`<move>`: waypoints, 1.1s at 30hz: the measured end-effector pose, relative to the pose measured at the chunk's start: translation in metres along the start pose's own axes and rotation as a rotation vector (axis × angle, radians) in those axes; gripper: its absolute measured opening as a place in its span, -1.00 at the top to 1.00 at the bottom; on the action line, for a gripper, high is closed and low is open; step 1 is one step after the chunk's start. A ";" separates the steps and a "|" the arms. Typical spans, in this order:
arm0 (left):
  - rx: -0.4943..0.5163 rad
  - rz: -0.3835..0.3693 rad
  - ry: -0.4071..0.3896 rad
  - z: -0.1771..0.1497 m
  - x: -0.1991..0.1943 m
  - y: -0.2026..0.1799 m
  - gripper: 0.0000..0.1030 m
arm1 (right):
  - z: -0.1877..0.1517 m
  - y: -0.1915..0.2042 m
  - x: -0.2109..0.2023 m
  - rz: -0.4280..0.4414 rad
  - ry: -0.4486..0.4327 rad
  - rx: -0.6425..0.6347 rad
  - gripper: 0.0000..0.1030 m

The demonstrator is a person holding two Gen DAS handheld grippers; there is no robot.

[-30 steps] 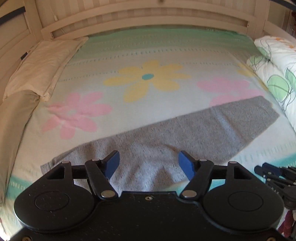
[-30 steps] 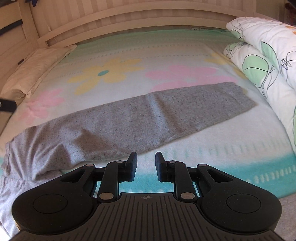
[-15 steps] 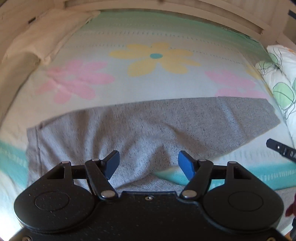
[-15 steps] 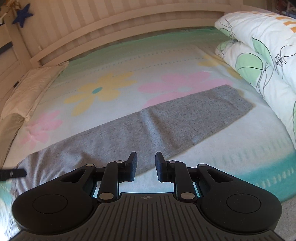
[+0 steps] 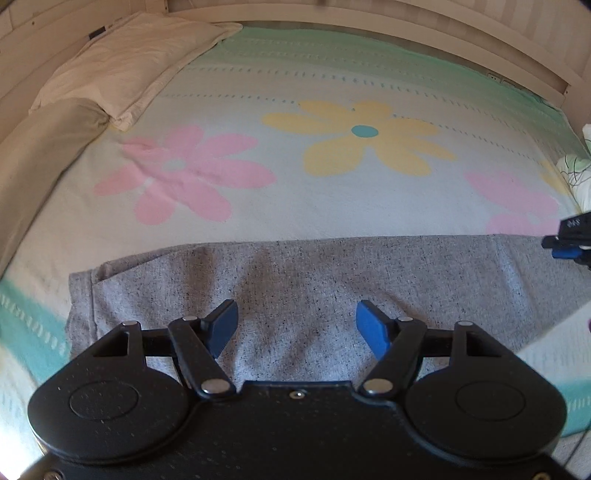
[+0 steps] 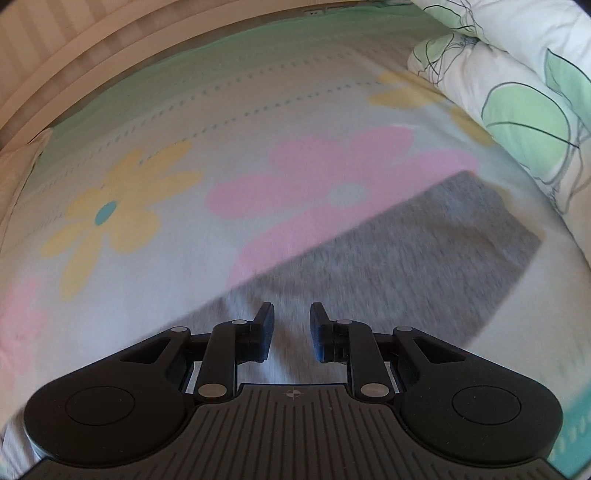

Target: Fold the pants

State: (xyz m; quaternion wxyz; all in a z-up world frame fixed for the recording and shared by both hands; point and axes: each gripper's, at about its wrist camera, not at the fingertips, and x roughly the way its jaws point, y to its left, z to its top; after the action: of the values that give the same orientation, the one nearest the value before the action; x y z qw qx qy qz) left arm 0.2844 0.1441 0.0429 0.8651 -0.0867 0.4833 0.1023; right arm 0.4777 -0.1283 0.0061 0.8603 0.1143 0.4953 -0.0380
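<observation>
Grey pants (image 5: 303,273) lie flat along the near part of the bed, waistband at the left (image 5: 79,299), folded lengthwise. My left gripper (image 5: 295,325) is open and empty, hovering over the waist half. In the right wrist view the leg end (image 6: 443,251) stretches to the right towards the duvet. My right gripper (image 6: 292,325) is over the middle of the leg, its jaws a narrow gap apart with nothing between them. Its tip also shows at the right edge of the left wrist view (image 5: 569,240).
The bed has a flowered cover (image 5: 332,177). A cream pillow (image 5: 122,70) and a beige one (image 5: 40,147) lie at the left. A rolled white-and-green duvet (image 6: 517,92) lies at the right. A wooden headboard (image 5: 443,33) runs along the far side.
Both grippers have moved forward and lower over the pants. The left one has swung towards the waist, the right one towards the leg end. Neither jaw opening has changed.
</observation>
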 end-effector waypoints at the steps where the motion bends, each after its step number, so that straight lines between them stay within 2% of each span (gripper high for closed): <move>1: -0.003 0.003 0.009 0.000 0.004 0.000 -0.42 | 0.007 0.001 0.008 -0.005 -0.005 0.019 0.60; 5: 0.001 0.025 0.032 0.000 0.016 0.000 -0.42 | 0.022 0.004 0.041 -0.060 0.009 0.063 0.59; 10: -0.006 0.032 0.047 0.000 0.022 0.003 -0.42 | 0.022 0.002 0.069 -0.136 0.034 0.097 0.52; 12: -0.009 0.041 0.049 -0.001 0.024 0.004 -0.42 | 0.018 -0.001 0.077 -0.156 0.054 0.112 0.44; 16: -0.020 0.045 0.055 -0.001 0.025 0.004 -0.42 | 0.015 0.002 0.077 -0.168 0.048 0.071 0.44; 17: -0.021 0.047 0.054 -0.001 0.025 0.003 -0.42 | 0.014 0.000 0.075 -0.163 0.052 0.075 0.60; 18: -0.020 0.047 0.053 -0.001 0.025 0.002 -0.42 | 0.013 -0.005 0.073 -0.138 0.057 0.086 0.83; 19: -0.019 0.046 0.052 -0.001 0.025 0.002 -0.42 | 0.015 -0.009 0.071 -0.101 0.063 0.106 0.91; 24: -0.034 0.034 0.044 0.001 0.023 0.005 -0.42 | 0.003 -0.031 0.035 -0.011 0.046 0.148 0.94; 33: -0.097 -0.022 0.030 0.005 0.025 0.017 -0.43 | -0.064 -0.075 -0.063 0.091 0.009 0.125 0.94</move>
State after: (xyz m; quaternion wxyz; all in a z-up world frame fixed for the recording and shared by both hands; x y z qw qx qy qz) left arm 0.2973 0.1643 0.0233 0.8536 -0.1354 0.4897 0.1150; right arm 0.3779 -0.1895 0.0175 0.8500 0.1906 0.4903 -0.0293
